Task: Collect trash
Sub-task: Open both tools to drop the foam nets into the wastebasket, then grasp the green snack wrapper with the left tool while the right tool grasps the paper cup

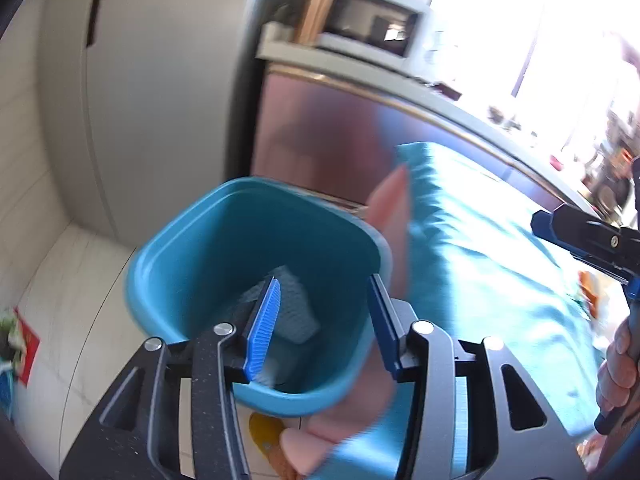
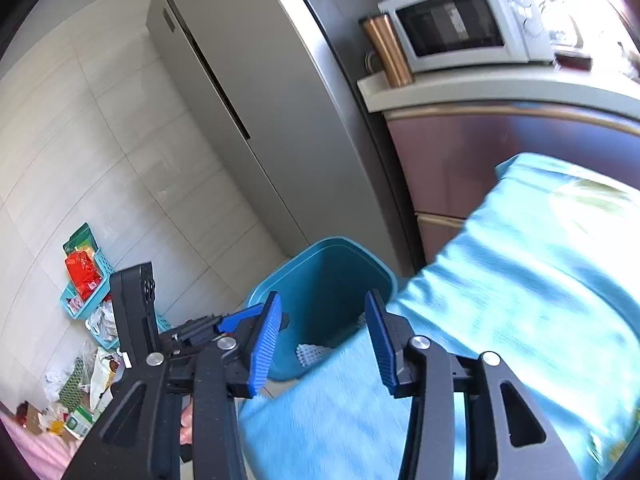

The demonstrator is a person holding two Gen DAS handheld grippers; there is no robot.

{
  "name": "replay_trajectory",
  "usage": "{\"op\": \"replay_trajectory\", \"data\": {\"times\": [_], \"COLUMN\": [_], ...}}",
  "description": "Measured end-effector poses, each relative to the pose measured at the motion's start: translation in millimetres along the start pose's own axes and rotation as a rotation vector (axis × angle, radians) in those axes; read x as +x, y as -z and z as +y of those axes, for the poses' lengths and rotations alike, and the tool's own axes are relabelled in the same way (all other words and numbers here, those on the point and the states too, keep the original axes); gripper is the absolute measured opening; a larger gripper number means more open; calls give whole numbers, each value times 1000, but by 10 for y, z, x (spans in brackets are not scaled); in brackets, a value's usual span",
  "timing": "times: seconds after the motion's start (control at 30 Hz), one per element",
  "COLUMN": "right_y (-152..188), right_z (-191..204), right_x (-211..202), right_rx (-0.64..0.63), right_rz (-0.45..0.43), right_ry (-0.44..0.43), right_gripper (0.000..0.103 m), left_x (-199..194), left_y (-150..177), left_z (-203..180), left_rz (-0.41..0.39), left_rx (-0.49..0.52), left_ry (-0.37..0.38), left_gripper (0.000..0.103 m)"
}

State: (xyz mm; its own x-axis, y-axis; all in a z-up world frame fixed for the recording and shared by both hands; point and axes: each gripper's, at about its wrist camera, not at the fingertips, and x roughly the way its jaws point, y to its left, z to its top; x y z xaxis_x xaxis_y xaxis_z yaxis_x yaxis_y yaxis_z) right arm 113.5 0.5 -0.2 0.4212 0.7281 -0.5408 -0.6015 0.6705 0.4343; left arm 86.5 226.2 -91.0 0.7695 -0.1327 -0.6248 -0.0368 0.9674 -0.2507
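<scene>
A teal bin point(image 1: 180, 264) stands on the floor beside the table. Crumpled grey-white trash point(image 1: 296, 312) lies at its bottom and shows as a white mesh piece point(image 2: 312, 354) in the right wrist view. My left gripper point(image 1: 324, 326) hovers over the bin's near rim, open, with nothing between its blue pads. My right gripper point(image 2: 322, 340) is open and empty too, above the bin point(image 2: 328, 276) and the table's edge. Each gripper appears in the other's view: the right gripper point(image 1: 560, 228) at the far right, held by a hand point(image 1: 618, 364), and the left gripper point(image 2: 236, 320) at lower left.
A table under a light blue cloth point(image 2: 520, 280) fills the right side, with a pink cloth point(image 1: 388, 216) hanging under it. Behind the bin stand a grey fridge point(image 2: 248, 80) and a counter with a microwave point(image 2: 456, 20). Teal baskets point(image 2: 86, 288) and loose packets point(image 2: 80, 392) litter the floor at left.
</scene>
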Motion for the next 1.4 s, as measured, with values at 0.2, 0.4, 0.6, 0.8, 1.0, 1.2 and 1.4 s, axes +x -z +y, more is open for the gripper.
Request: {"op": "replay_trajectory", "data": {"times": [0.2,0.4,0.6,0.8,1.0,1.2,1.4], "right_y": [189,278,314,325,390,443,462], "right_z": [-88,-372,-730,-1105,-1318,-1423,-1455], "right_x": [-695,-1411,-1962,-2152,-2125,-2054,-2023], "right_rx": [-34,-4,45,81,85,103,111], "right_rz": [-77,-192,-275,-265,-222,-196,-183], "right_ry": [67,241,417,505,517,510,499], "right_gripper": [42,42,43,43,43,42,35], "left_x": [-194,-228,-116,111,339,500,622], "left_y": [27,133,285,358,376,385,359], "left_z": [-599,-1332,-2026,-2514,-2708,-2769,-2744], "left_rz": [-23,24,99,174,241,295,334], "left_rx": [104,202,277,316,282,250,196], "left_ry": [149,337,459,507,515,506,516], "left_gripper": [56,59,64,66,66,57,39]}}
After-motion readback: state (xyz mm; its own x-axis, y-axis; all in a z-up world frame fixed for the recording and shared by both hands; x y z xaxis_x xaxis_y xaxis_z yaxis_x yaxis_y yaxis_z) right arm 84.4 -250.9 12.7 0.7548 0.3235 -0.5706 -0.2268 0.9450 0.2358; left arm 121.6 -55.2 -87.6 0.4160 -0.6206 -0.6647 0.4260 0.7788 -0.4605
